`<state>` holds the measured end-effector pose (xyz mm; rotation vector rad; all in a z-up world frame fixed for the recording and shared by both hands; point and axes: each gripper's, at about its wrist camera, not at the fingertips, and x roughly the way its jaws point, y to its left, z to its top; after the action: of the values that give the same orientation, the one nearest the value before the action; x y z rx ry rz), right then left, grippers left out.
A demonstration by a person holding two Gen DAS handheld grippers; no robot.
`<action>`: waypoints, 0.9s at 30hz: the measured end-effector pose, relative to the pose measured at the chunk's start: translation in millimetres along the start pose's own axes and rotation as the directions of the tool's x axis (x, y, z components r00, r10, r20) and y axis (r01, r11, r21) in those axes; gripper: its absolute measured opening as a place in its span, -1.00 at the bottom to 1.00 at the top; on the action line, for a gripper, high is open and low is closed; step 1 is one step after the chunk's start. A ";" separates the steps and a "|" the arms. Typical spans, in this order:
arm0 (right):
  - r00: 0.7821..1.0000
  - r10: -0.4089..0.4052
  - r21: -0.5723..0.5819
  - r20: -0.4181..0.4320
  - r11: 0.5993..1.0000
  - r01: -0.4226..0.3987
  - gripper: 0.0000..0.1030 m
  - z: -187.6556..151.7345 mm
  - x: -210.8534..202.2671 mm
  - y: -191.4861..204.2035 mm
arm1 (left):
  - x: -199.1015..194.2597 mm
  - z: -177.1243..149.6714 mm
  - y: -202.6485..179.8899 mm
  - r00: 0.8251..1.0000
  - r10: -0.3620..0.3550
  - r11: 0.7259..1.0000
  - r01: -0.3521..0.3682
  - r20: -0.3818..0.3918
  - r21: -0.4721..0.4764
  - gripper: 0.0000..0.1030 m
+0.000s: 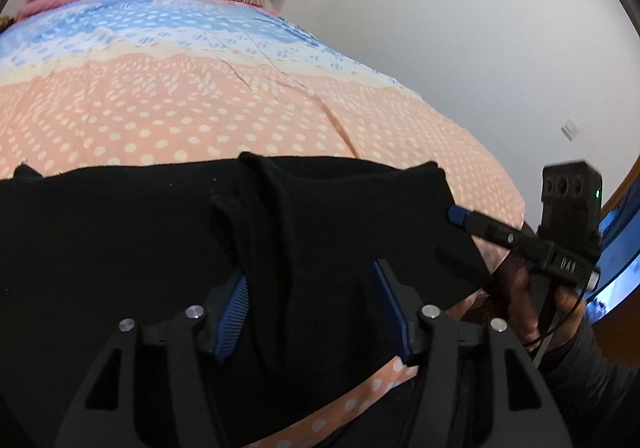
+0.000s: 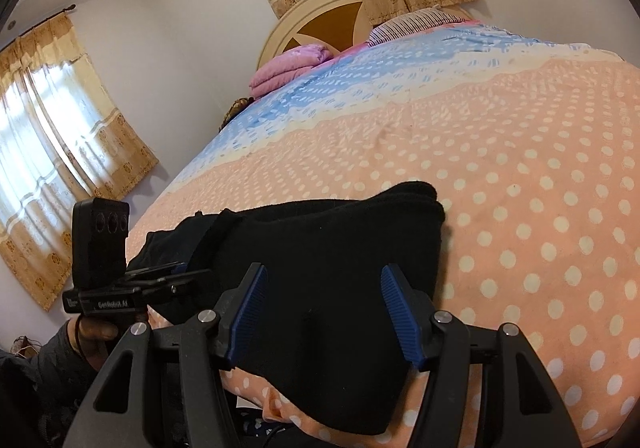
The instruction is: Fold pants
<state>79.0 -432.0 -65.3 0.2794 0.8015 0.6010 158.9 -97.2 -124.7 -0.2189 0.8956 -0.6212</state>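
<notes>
Black pants (image 1: 120, 248) lie across the near edge of the bed; a raised fold of the cloth runs up the middle of the left wrist view. My left gripper (image 1: 310, 280) is open, its blue pads on either side of that fold. In the right wrist view the folded end of the pants (image 2: 328, 248) lies on the bedspread. My right gripper (image 2: 324, 280) is open over it, pads apart, with cloth between them. The right gripper (image 1: 460, 214) also shows at the pants' right edge in the left wrist view. The left gripper (image 2: 180, 272) shows at the left in the right wrist view.
The bedspread (image 2: 520, 176) is peach with white dots, blue farther back. A folded pink blanket (image 2: 288, 68) and a striped pillow (image 2: 408, 22) lie by the headboard (image 2: 320, 24). A white wall (image 1: 460, 28) stands right of the bed. Curtained windows (image 2: 52, 120) are on the left.
</notes>
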 end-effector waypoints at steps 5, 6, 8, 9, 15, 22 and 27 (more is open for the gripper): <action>0.999 0.008 -0.032 0.032 0.999 -0.007 0.19 -0.1 -6.9 5.8 | -3.2 2.0 13.4 0.999 -0.048 0.997 0.048 0.003 -0.059 -0.68; 0.999 0.019 -0.052 0.050 0.999 -0.016 0.19 0.4 -10.7 9.8 | -7.2 2.4 12.5 0.999 -0.048 0.997 0.049 0.014 -0.055 -0.68; 0.997 0.041 -0.078 0.066 0.996 -0.035 0.19 1.0 -14.3 16.3 | -21.7 5.9 11.6 0.997 -0.058 0.997 0.061 0.054 -0.055 -0.68; 0.997 0.050 -0.094 0.064 0.995 -0.044 0.20 0.6 -14.3 19.7 | -28.5 7.4 10.9 0.996 -0.054 0.997 0.057 0.069 -0.047 -0.68; 0.991 -0.109 -0.164 -0.078 0.982 0.096 0.25 -13.8 23.2 21.7 | -18.6 2.5 17.3 0.998 0.063 0.998 -0.062 0.024 -0.010 -0.68; 1.000 -0.025 -0.124 0.010 0.992 0.026 0.27 14.0 7.4 25.4 | -13.1 -4.2 17.5 0.992 0.125 0.992 -0.126 0.023 0.022 -0.46; 0.997 -0.057 -0.064 -0.049 0.996 0.053 0.38 17.8 35.7 1.3 | -17.9 -4.4 16.6 0.985 0.166 0.985 -0.168 0.052 0.037 0.20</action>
<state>111.0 -409.8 -73.7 0.1843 0.8354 0.5824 153.9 -72.9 -122.6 -0.1197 0.8441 -0.4758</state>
